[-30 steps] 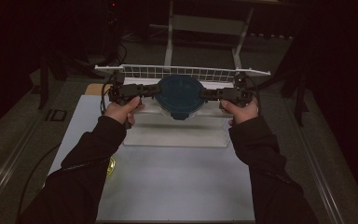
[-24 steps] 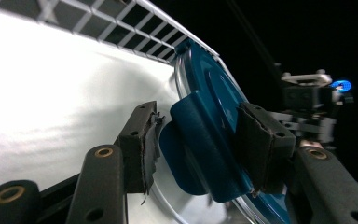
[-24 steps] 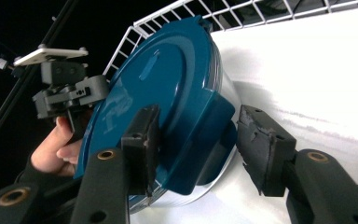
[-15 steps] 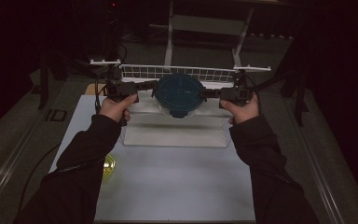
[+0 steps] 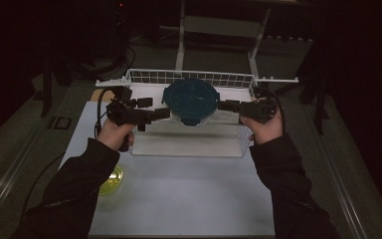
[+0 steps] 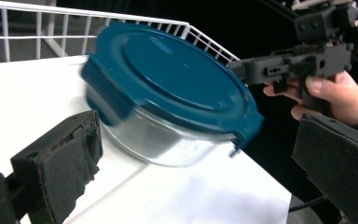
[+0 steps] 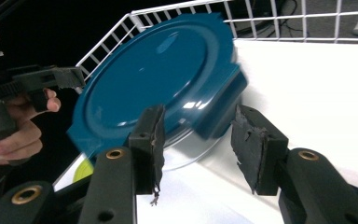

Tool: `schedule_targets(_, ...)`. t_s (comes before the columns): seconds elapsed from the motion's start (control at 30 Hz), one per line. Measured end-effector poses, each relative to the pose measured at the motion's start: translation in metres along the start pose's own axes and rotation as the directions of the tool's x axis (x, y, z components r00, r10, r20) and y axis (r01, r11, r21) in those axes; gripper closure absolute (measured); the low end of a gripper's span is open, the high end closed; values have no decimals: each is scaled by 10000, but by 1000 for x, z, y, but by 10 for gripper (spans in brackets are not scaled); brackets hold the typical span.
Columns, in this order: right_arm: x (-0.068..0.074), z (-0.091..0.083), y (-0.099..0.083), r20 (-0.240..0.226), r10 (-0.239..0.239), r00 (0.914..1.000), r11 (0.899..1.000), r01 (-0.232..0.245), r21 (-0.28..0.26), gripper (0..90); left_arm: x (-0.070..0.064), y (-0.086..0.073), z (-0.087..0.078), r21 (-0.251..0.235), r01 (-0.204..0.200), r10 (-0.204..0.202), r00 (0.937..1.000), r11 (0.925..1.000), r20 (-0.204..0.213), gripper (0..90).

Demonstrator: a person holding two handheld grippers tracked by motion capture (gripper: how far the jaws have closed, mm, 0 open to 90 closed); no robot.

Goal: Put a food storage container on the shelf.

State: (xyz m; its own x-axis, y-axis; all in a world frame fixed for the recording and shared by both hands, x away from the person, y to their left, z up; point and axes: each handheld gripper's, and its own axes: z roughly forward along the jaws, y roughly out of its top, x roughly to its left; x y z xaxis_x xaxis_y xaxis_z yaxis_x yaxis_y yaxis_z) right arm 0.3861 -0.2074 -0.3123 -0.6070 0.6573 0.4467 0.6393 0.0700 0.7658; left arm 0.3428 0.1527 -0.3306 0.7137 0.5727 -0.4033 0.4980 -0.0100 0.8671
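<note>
Two grippers flanked the lidded bowl (image 5: 191,102) at the tray's (image 5: 189,144) back edge, by the wire rail (image 5: 189,77). The left gripper (image 6: 191,186) gaped wide; the right gripper (image 7: 198,140) stood narrower, gripping nothing. A one-sided nudge could tip or slide the bowl.

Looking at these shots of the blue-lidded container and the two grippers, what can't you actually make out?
- Contents of the glass container: its blue lid covers them, and the glass is motion-blurred.
- Yellow object in the high view: partly behind the left sleeve, dim.
- Right gripper: whether its pads touch the lid's clip is unclear, blurred.
- Room beyond the wire rack: dark.
</note>
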Motion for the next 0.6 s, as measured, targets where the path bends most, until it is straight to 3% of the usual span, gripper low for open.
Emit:
schedule_targets(0.1,6,-6,-7,-244,-103,9996,9999,103,-22,560,-18,-15,-4,49,-654,653,9978,9978,75,10)
schedule_targets(0.33,23,-9,-24,-1011,-235,9946,9994,257,210,685,-41,-40,-7,40,-1438,1438,9895,9896,-152,10)
schedule_targets(0.4,26,-8,-26,-1102,-252,9936,9993,280,247,722,-47,-48,-7,127,-1648,1650,9861,9862,-180,10)
schedule_targets(0.43,35,-6,-33,-1232,-516,9910,9972,577,472,784,-54,-58,-7,205,-1921,1926,9811,9812,-206,10)
schedule_targets(0.47,35,-6,-33,-1232,-516,9910,9972,577,472,784,-54,-58,-7,205,-1921,1926,9811,9812,-206,10)
schedule_targets(0.53,44,-1,-40,-1394,-765,9873,9943,860,632,879,-60,-72,-6,254,-1926,1928,9812,9809,-61,10)
schedule_targets(0.6,48,2,-42,-1486,-808,9856,9933,920,698,894,-61,-75,-5,274,-1940,1943,9809,9806,-74,10)
